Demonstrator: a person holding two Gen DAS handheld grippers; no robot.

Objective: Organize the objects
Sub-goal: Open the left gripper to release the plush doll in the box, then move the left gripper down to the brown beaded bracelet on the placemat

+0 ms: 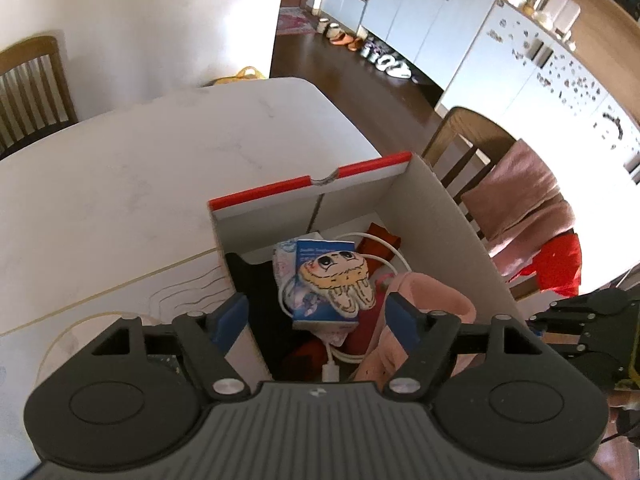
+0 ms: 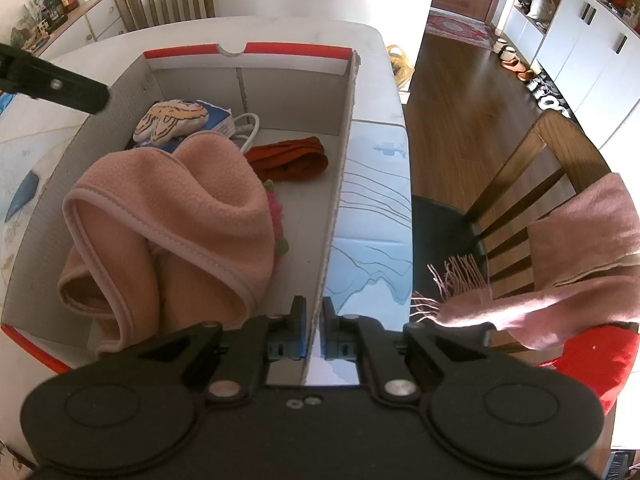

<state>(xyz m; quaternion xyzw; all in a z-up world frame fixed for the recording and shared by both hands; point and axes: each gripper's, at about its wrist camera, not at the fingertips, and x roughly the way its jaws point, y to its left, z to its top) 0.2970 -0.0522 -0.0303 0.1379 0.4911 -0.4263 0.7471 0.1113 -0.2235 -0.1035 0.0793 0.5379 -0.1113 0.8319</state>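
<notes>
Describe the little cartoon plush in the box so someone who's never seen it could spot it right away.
Find the open cardboard box with the red rim on the white table. At its far end, the flat cream plush lies on a blue packet. Unlike the plain pink fleece beside it, it has a drawn face.

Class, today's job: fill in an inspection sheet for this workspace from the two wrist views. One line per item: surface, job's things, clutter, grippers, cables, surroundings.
Surface: white table, mostly bare beyond the box; a printed sheet lies beside the box.
Job's things: open cardboard box with red rim holds a pink fleece cloth, cartoon plush, blue packet, dark red cloth.
Clutter: nothing seen loose on the table.
Grippers: left gripper open above the box, nothing between its fingers; right gripper shut on the box's side wall.
Cables: white cable coiled inside the box.
Surroundings: wooden chair draped with a pink scarf; white cabinets; shoes on the wood floor.
</notes>
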